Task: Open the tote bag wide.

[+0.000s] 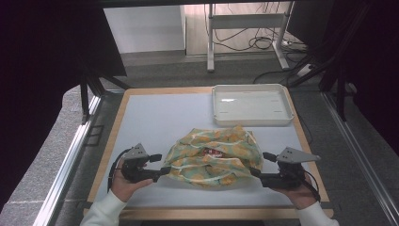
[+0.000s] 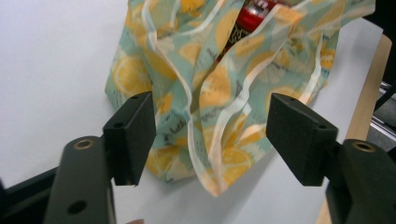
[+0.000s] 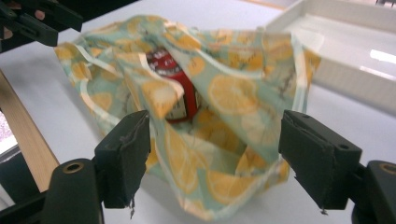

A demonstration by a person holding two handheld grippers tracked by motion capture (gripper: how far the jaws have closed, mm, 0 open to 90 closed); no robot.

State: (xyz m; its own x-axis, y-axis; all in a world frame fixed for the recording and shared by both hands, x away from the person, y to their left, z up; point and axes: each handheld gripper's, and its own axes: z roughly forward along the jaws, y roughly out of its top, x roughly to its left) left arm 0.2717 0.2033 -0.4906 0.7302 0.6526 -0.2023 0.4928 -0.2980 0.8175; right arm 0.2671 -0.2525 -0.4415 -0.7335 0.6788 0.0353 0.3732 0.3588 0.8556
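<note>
A: While the bag (image 1: 214, 157) is lying slumped at the lower middle of the high view, both grippers are standing wide open beside it. The left gripper (image 1: 164, 170) is sitting at its left edge and the right gripper (image 1: 253, 171) at its right, neither gripping cloth.

B: So the packing looks done?

A: I'm judging so. A red can (image 3: 175, 88) is sitting inside, and the tray (image 1: 252, 104) at upper right is looking bare. Closing or moving the bag may be left.

B: What are the gripper views adding?

A: The right gripper view is looking into the bag's mouth at the can. The left gripper view (image 2: 210, 140) is showing loose handle straps (image 2: 219, 135) hanging between its jaws, untouched.
</note>
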